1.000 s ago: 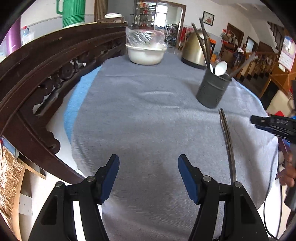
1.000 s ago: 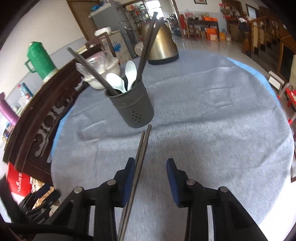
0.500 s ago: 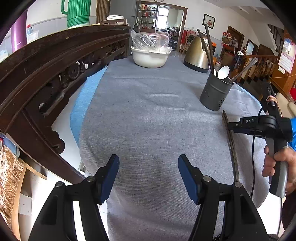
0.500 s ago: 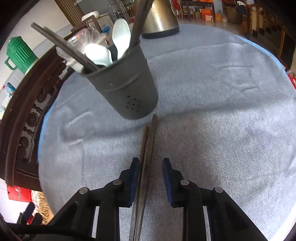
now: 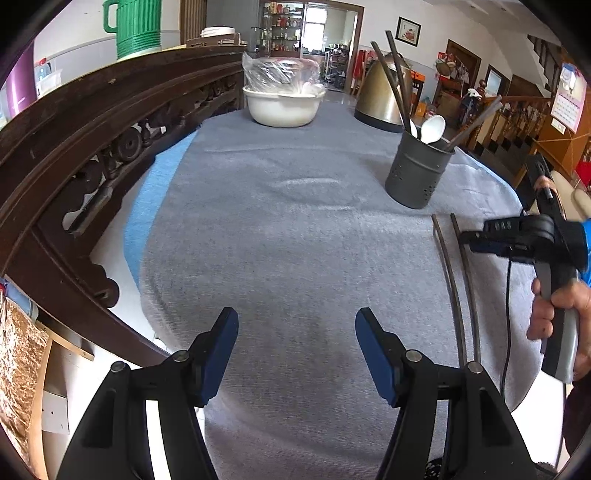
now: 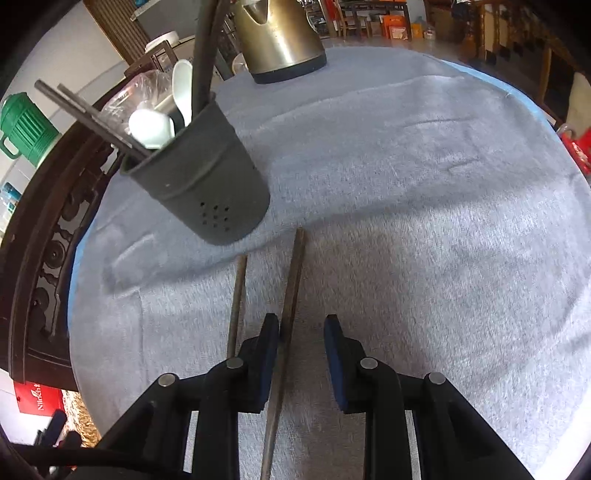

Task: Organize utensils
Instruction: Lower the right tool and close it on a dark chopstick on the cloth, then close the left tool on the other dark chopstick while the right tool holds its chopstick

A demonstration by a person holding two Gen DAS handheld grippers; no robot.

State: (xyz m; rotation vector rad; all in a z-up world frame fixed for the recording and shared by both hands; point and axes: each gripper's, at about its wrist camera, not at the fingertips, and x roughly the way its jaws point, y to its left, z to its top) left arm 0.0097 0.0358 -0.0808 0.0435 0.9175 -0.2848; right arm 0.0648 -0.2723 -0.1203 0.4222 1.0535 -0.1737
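Two dark chopsticks lie on the grey cloth in front of a dark grey utensil holder [image 6: 207, 184] [image 5: 417, 177], which holds white spoons [image 6: 151, 127] and more chopsticks. My right gripper [image 6: 301, 321] [image 5: 471, 240] is low over them, jaws partly apart. One chopstick [image 6: 291, 288] [image 5: 469, 288] runs between the jaws along the left pad, with a gap to the right pad. The other chopstick [image 6: 236, 302] [image 5: 448, 280] lies outside the left finger. My left gripper [image 5: 295, 317] hangs open over bare cloth near the table's front edge.
A brass-coloured kettle [image 5: 380, 99] [image 6: 280, 33] and a white bowl [image 5: 282, 107] covered in plastic stand at the far end. A dark carved wooden rail [image 5: 92, 140] runs along the left side. A hand [image 5: 554, 306] grips the right gripper's handle.
The right gripper came down closer to the table and its jaws narrowed. The two chopsticks, lying together before, are spread apart, one outside the left finger. The left gripper stayed open.
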